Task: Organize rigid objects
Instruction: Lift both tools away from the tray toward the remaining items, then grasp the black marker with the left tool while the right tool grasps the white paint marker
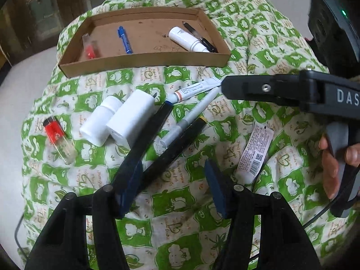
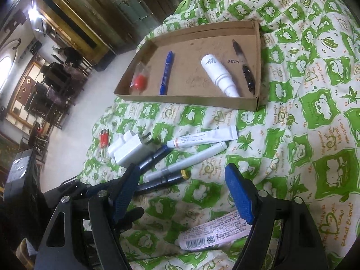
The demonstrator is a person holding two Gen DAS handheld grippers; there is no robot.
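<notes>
A green-and-white patterned cloth [image 2: 315, 90] covers the surface, with dark wooden cabinets [image 2: 90, 11] behind. The cardboard tray [image 1: 144, 64] lies far from both grippers. The left gripper [image 1: 173, 186] gapes empty over a black pen [image 1: 171, 150]; the right gripper [image 2: 186, 193], likewise empty, points down over a pink tube [image 2: 216, 234].

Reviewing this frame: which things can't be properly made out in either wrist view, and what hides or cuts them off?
- Pink tube: right wrist view, one end is behind a blue finger pad; its print is too small to read.
- Black pen: left wrist view, the lower end runs behind a pad.
- Right gripper: left wrist view, seen side-on, so its opening can't be judged there.
- Cardboard tray: scribbles on the floor unreadable.
</notes>
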